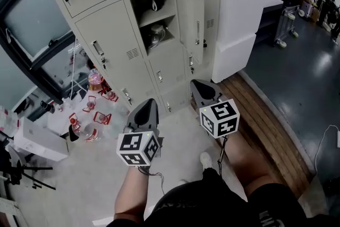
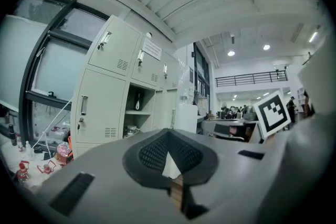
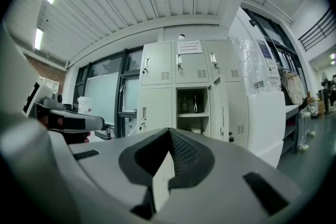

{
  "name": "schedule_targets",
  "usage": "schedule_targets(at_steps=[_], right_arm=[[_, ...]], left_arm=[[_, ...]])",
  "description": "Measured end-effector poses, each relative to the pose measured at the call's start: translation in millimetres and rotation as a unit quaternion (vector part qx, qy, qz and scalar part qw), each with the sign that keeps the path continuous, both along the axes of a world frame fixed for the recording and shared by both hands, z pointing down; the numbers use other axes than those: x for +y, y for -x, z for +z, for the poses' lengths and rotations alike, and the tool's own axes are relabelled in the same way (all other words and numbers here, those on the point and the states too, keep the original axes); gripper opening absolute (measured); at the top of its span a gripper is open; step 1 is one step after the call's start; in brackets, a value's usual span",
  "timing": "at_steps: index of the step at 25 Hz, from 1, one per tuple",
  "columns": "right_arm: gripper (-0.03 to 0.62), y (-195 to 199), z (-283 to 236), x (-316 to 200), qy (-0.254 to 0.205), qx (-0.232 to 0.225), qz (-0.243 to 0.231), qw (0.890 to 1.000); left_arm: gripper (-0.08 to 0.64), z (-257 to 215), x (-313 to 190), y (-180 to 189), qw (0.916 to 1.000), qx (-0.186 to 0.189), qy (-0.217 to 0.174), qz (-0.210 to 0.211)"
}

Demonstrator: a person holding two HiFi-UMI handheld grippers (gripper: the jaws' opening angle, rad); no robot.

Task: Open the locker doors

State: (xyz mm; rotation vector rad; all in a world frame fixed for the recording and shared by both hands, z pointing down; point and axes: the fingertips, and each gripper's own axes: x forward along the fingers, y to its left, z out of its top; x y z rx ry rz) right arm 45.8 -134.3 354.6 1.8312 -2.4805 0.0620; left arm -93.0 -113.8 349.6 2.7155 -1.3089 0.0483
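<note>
A bank of cream lockers [image 1: 106, 34] stands ahead of me. One middle compartment [image 1: 154, 21] is open, its door [image 1: 191, 21] swung to the right, with a shelf and some items inside. The door to its left [image 1: 106, 53] is closed, as are the upper row and the small lower doors. My left gripper [image 1: 150, 101] and right gripper [image 1: 197, 83] hover side by side short of the lockers, apart from them. Both are shut with nothing between the jaws. The open compartment [image 2: 138, 113] [image 3: 192, 105] lies ahead in both gripper views, past the left gripper [image 2: 169, 131] and the right gripper [image 3: 169, 130].
A tall white block [image 1: 241, 18] stands right of the lockers. Red items and a bottle [image 1: 93, 109] lie on the floor at the left below a window, near a white box [image 1: 37, 141]. A wooden strip [image 1: 265, 119] runs along the right. My shoe [image 1: 206, 159] is below the grippers.
</note>
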Motion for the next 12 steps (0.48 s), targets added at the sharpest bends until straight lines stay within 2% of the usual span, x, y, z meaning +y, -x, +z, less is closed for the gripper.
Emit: schedule_targets(at_steps=[12], right_arm=[[0.000, 32, -19, -68, -0.018, -0.004, -0.083, 0.996]], left_arm=[[-0.002, -11, -49, 26, 0.9963, 0.005, -0.009, -0.085]])
